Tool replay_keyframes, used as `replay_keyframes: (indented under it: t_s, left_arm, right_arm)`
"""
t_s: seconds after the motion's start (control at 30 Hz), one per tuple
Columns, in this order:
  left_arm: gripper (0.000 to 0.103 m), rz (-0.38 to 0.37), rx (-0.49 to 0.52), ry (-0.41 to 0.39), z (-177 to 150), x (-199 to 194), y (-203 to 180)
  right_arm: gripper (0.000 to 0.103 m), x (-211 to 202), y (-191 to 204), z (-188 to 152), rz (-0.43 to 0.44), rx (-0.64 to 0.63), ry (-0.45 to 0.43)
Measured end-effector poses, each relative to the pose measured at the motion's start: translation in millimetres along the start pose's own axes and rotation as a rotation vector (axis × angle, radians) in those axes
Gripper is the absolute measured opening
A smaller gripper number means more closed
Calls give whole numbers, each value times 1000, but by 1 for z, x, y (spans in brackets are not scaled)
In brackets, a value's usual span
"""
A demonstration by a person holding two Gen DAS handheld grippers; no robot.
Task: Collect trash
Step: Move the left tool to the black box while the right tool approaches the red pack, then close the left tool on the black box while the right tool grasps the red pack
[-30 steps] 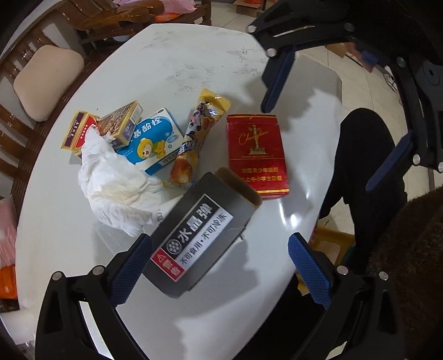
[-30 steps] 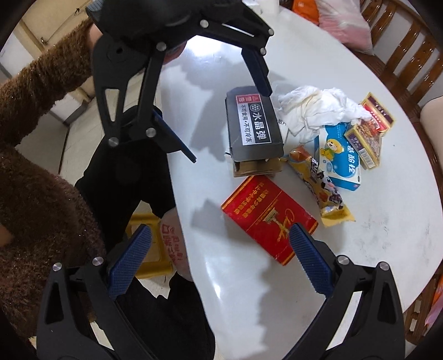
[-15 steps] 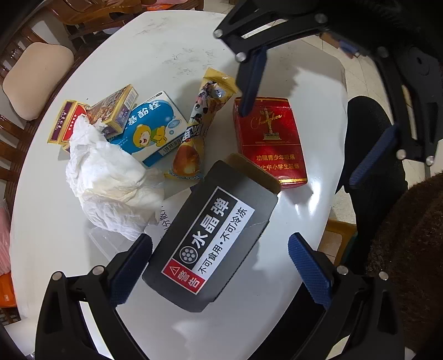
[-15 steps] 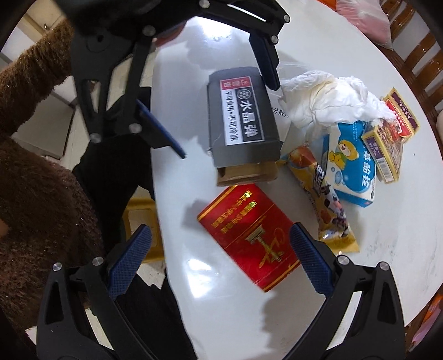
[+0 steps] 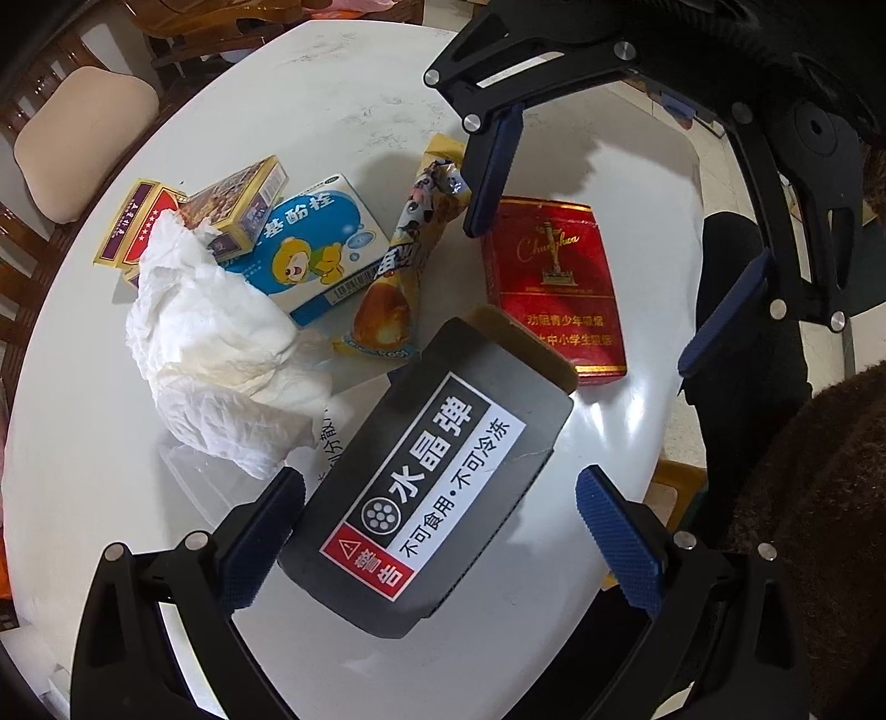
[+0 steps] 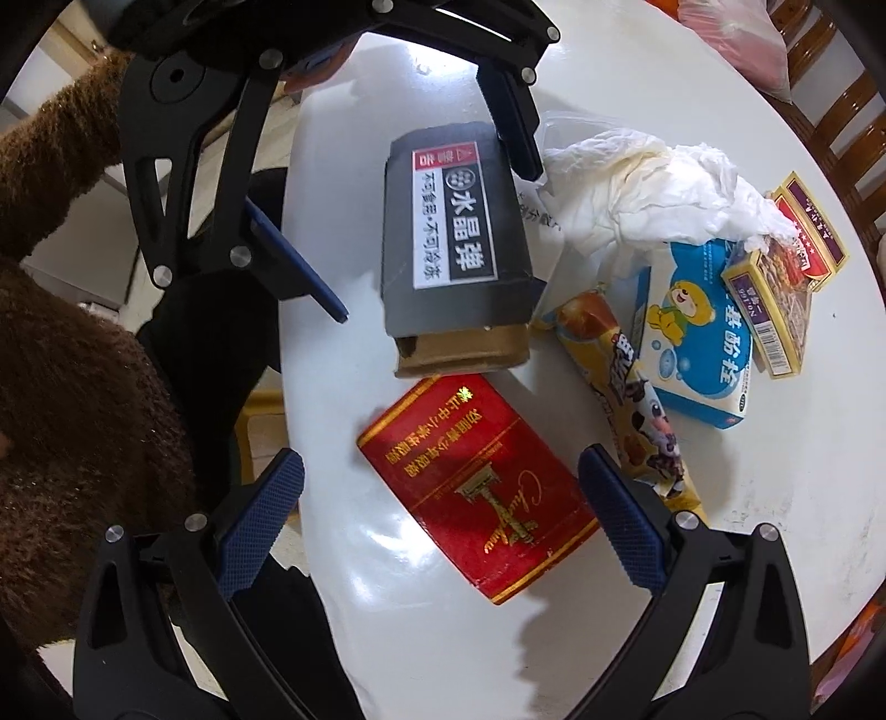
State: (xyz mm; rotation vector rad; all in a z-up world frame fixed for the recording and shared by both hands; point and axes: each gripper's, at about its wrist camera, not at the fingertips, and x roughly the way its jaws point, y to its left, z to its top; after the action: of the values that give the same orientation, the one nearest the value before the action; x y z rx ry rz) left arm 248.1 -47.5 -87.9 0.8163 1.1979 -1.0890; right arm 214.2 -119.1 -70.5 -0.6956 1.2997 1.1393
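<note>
Trash lies on a white round table (image 5: 332, 99). A dark grey box (image 5: 426, 476) with a white label lies between the open fingers of my left gripper (image 5: 440, 520); it also shows in the right wrist view (image 6: 454, 232). A red cigarette carton (image 6: 476, 487) lies between the open fingers of my right gripper (image 6: 443, 509), and shows in the left wrist view (image 5: 554, 282). Neither box is gripped. A crumpled white tissue (image 5: 216, 343), a blue and white medicine box (image 5: 310, 249), a yellow snack wrapper (image 5: 404, 260) and two small card boxes (image 5: 238, 205) lie beside them.
Wooden chairs with a beige cushion (image 5: 83, 138) stand beyond the table's far side. The person's dark legs (image 5: 742, 354) and brown fuzzy sleeve (image 6: 66, 387) are at the near table edge. A pink bag (image 6: 736, 33) lies at the table's far end.
Both grippers have come down closer to the table. The grey box now lies between the left fingers and the red carton between the right fingers. Both stay open.
</note>
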Motion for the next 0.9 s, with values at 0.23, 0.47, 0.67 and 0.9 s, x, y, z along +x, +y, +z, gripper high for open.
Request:
replay_keyframes:
  t_s: [0.23,0.47,0.67,0.9]
  left_arm:
    - [91,-11,-47,-35,-9,-5,9]
    - [74,24,-74,-60,-20,-9,7]
    - [67,58,-123,-69,-27,-10,8]
    - [58,92,-229,-68,-31,-11,19]
  right_arm:
    - [98,19,-1,2,-34,-6,47]
    - [93,19,-2,-3,-90,20,18]
    - [83,15,-5,-6,-157,67,0]
    - [75,17,2,-15,-232,159,-30]
